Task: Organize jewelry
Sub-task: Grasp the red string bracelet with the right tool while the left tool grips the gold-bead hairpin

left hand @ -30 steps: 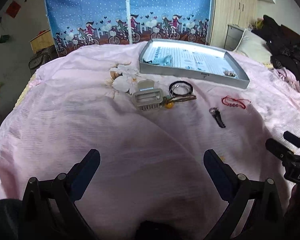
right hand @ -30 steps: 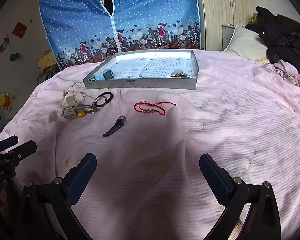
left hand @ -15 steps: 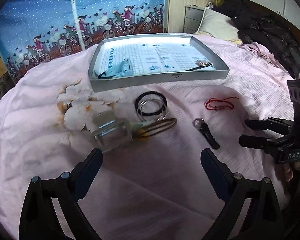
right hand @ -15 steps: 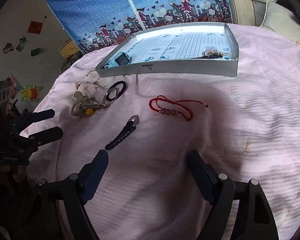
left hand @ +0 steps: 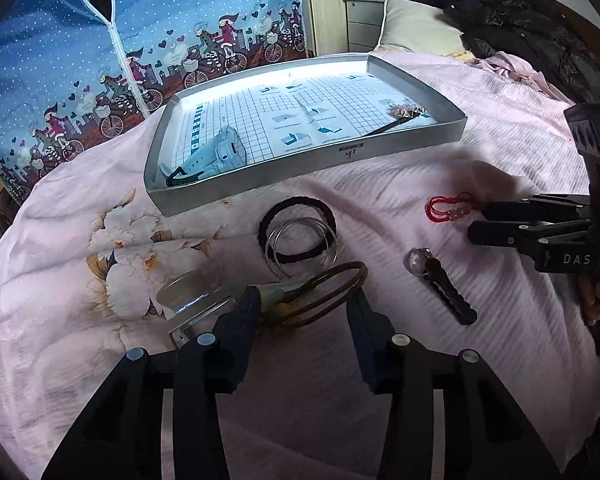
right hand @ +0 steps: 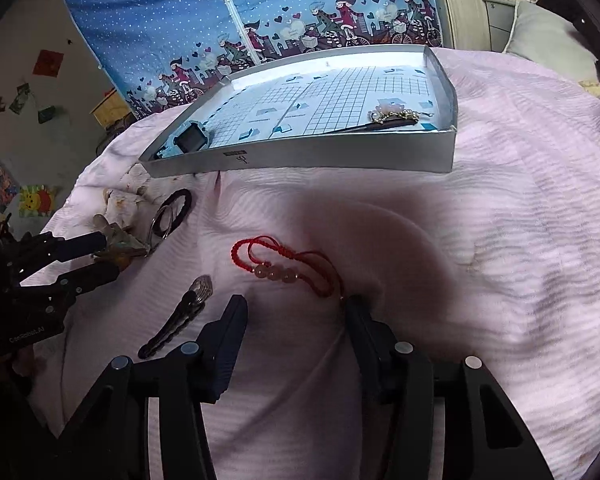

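Both grippers have dropped closer, fingers wide: left gripper (left hand: 304, 300) perhaps touching brown hoops (left hand: 332, 292), right gripper (right hand: 294, 308) by red bracelet (right hand: 288, 264).

You are looking at a tray (left hand: 308, 168) lying far on the bed (left hand: 380, 400); a watch (left hand: 216, 156) is sitting in its left end, a hairpin (left hand: 404, 114) in its right, and loose pieces nearer you.

I observed a bed covered by a pink sheet (left hand: 500, 128) with a floral print (left hand: 120, 240). Behind it stood a blue fabric wardrobe (left hand: 200, 12), polka-dotted, with a cyclist border and a white zipper. To its right were wooden cabinet doors (left hand: 328, 0), a grey drawer unit (left hand: 364, 20), a pillow (left hand: 416, 24) and dark clothing (left hand: 520, 28). Paper decorations (right hand: 48, 64) hung on the wall.
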### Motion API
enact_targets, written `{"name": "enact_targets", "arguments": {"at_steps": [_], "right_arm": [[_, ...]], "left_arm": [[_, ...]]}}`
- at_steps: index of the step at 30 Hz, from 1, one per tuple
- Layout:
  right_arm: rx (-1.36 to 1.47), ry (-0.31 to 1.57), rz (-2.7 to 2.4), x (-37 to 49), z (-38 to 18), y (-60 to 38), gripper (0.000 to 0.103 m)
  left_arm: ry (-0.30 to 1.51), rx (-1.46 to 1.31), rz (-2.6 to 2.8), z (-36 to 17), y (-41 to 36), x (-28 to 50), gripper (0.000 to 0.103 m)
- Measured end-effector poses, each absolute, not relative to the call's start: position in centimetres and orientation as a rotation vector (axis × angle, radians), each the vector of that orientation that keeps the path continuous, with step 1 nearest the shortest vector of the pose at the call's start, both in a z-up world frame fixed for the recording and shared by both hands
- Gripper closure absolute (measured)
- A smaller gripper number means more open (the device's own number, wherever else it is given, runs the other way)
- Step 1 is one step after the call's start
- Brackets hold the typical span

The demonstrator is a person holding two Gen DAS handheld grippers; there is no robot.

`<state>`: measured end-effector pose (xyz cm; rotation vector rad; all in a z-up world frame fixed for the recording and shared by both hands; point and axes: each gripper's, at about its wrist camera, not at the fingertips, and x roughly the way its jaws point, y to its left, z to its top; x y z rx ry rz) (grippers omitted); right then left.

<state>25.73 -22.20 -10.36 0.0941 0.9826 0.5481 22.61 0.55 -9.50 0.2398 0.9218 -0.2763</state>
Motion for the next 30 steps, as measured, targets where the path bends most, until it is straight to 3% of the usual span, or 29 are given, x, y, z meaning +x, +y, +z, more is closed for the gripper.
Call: {"name": "enact_targets", "arguments": {"at_steps": [6, 10, 13, 20, 30], "right_arm": [[0.083, 0.968, 0.591, 27.8, -10.9, -20.9, 0.054], [0.068, 0.966, 0.647, 28.3, -10.9, -19.9, 0.054], [0.062, 0.963, 0.654, 28.2, -10.9, -19.8, 0.061], [0.032, 0.936, 0.673, 27.6, -10.6, -19.0, 0.064], [0.038, 0.913, 0.643, 27.3, -10.5, -19.2, 0.09]], "left_arm": [[0.955, 0.169, -0.29, -9.4, 1.4, 23.2, 0.078], [0.954, 0.119, -0.307, -9.1, 1.5, 22.7, 0.092], [0.958, 0.096, -0.321, -9.0, 1.6, 22.6, 0.099], [0.862, 0.039, -0.305, -7.7, 2.2, 22.0, 0.102], [0.855, -0.018, -0.331, -7.4, 2.5, 21.9, 0.102]]}}
